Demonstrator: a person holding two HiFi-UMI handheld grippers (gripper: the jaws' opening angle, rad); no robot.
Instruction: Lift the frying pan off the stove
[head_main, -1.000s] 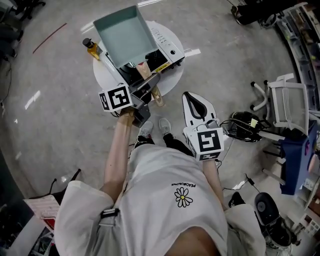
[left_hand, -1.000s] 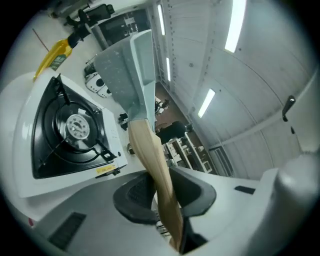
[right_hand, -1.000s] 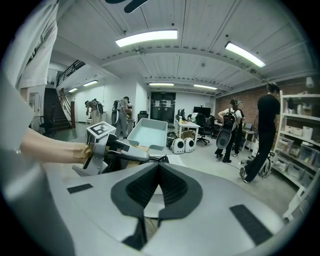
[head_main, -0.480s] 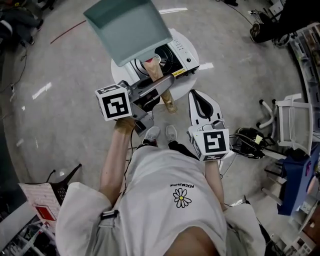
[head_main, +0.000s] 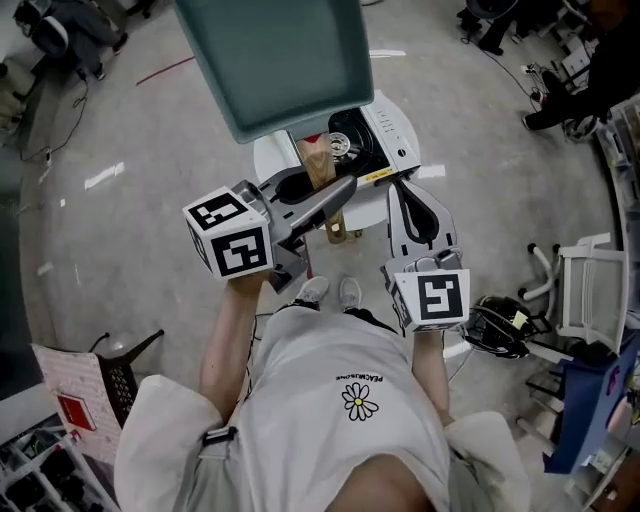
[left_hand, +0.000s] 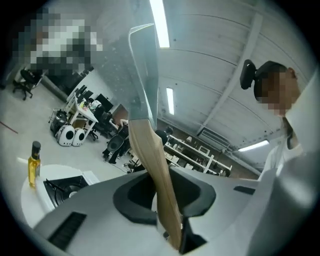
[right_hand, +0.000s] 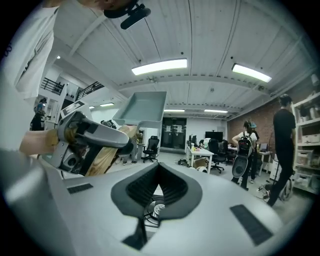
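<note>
I hold a square teal frying pan (head_main: 270, 60) high in the air, tilted up, well above the stove (head_main: 380, 135) and its bare burner (head_main: 341, 147). My left gripper (head_main: 322, 203) is shut on the pan's wooden handle (head_main: 318, 165), and its jaws are closing a little tighter. In the left gripper view the handle (left_hand: 156, 170) runs up between the jaws to the pan (left_hand: 142, 75). My right gripper (head_main: 403, 192) hangs shut and empty to the right of the stove. The right gripper view shows its jaws (right_hand: 158, 192) meeting, with the pan (right_hand: 145, 107) up to the left.
The stove stands on a small round white table (head_main: 268, 160). An oil bottle (left_hand: 33, 162) stands on that table. A white chair (head_main: 590, 290) and a tangle of cables (head_main: 500, 325) lie to the right, and a red-and-white box (head_main: 75, 405) sits at the lower left. People stand at desks (right_hand: 245, 145).
The pan has risen off the burner and now stands much higher and closer to the camera. My left gripper rose with it. The right gripper stayed shut and shifted slightly.
</note>
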